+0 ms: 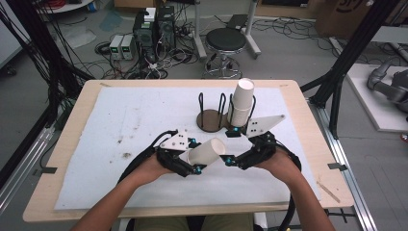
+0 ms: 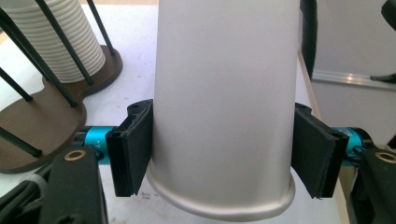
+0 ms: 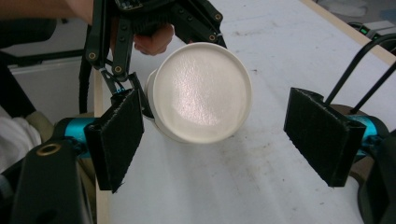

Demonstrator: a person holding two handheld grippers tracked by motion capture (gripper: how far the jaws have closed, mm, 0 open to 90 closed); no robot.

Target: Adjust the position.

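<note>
A white paper cup [image 1: 208, 151] hangs tilted above the white mat, its rim end between the pads of my left gripper [image 1: 195, 155], which is shut on it. In the left gripper view both black pads [image 2: 135, 149] press the cup's [image 2: 224, 93] sides just above the rolled rim. My right gripper [image 1: 231, 145] is open, facing the cup's closed base from close by. In the right gripper view that base [image 3: 201, 91] lies between and beyond the wide-apart pads [image 3: 322, 133], touching neither.
A brown wooden rack [image 1: 210, 120] with black wire posts stands behind the grippers; its right bay holds a stack of white cups [image 1: 242, 101], its left bay is bare. The white mat [image 1: 120, 125] covers most of the table. A black stool [image 1: 225, 41] stands beyond the far edge.
</note>
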